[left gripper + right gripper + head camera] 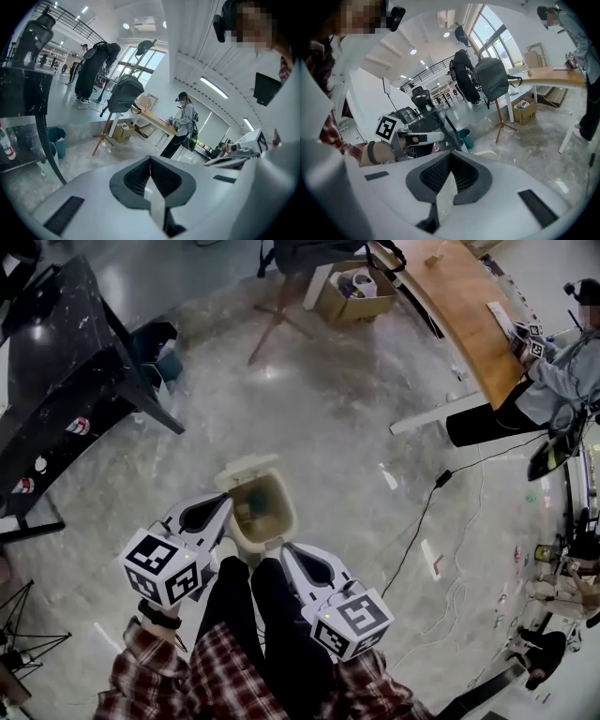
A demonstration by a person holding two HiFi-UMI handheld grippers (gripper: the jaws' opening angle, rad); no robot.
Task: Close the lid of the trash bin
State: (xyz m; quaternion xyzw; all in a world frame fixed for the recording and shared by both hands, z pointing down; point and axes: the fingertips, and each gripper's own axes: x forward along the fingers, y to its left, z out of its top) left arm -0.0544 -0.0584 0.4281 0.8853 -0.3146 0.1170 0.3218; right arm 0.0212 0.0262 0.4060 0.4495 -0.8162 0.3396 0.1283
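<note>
The bin point(288, 514) stands open on the floor point(356, 446), lid point(246, 468) tipped back at its far side; the left gripper point(218, 505) hangs by its left rim, jaws together, empty; the right gripper point(288, 551) by its near edge, likewise closed on nothing.

A cardboard box point(357, 293) sits on the pale marbled floor point(337, 418) beside a long wooden bench point(473, 320), where a person in grey point(562, 381) works; a black cable point(419, 526) trails nearby.
</note>
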